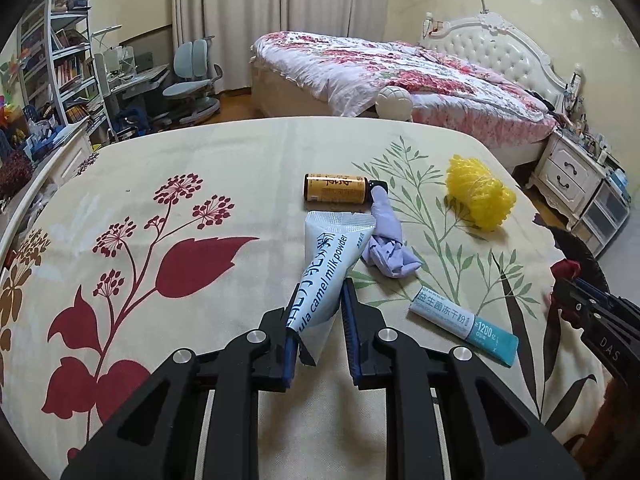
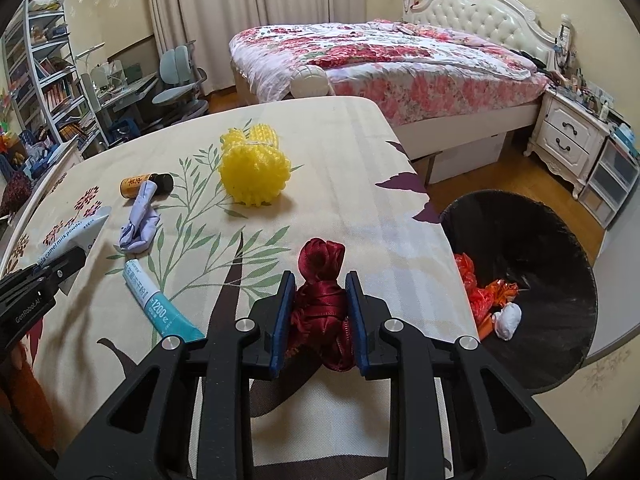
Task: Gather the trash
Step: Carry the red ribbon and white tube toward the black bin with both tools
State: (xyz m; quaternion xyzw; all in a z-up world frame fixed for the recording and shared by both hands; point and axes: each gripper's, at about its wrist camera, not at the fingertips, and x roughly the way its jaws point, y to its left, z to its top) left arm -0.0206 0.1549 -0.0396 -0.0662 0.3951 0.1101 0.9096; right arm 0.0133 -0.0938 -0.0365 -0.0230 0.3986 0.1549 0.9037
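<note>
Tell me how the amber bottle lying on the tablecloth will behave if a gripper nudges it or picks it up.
The amber bottle lies on its side, so a nudge across its length would probably roll it. It looks rigid, likely glass or hard plastic, so the pads may slip on its smooth label. The lilac cloth touches its black cap and may drag along.

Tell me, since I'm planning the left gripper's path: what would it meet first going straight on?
Past the milk powder sachet the left gripper holds, probably the amber bottle; depth is unclear.
</note>
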